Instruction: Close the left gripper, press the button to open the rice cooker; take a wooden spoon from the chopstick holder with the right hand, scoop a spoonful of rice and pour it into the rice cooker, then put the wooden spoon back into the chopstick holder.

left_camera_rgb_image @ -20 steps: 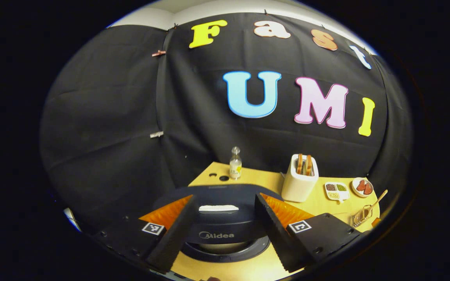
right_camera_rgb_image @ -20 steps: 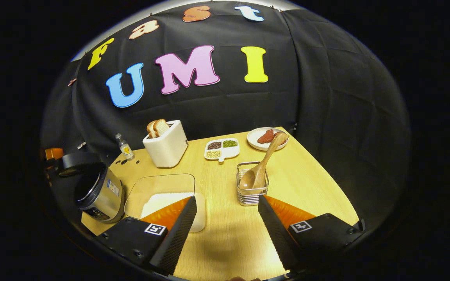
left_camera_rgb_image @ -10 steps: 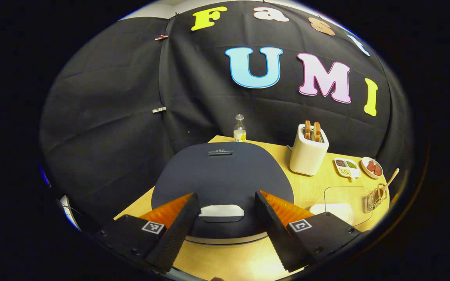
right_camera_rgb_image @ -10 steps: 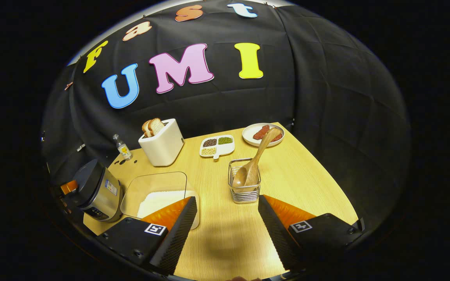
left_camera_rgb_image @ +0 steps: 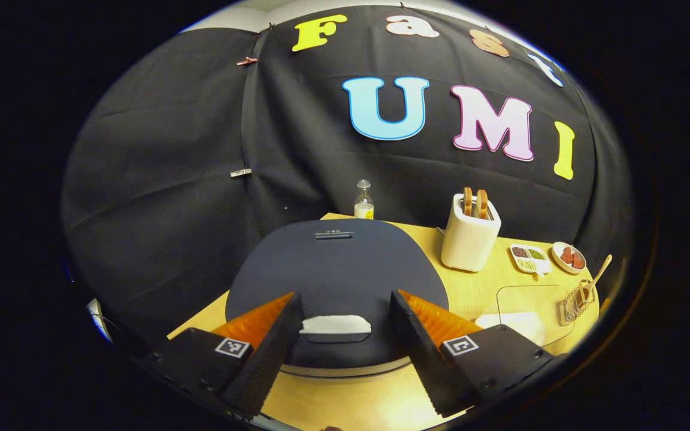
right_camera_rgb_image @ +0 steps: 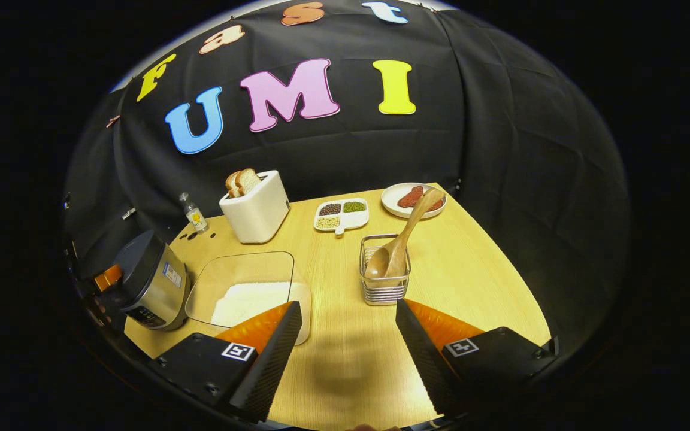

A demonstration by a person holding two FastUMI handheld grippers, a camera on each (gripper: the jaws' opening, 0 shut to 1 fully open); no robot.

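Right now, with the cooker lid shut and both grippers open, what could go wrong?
1. The left gripper is open astride the button; unless it shuts first, the fingers may straddle the button rather than press it.
2. The spoon leans loosely in the light wire holder; pulling it sideways might tip the holder.
3. The rice box sits beside the cooker; spills could land between them.

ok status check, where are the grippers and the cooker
Left gripper open, over the rice cooker, lid shut. Right gripper open, empty, short of the wooden spoon in its holder. Nothing between.
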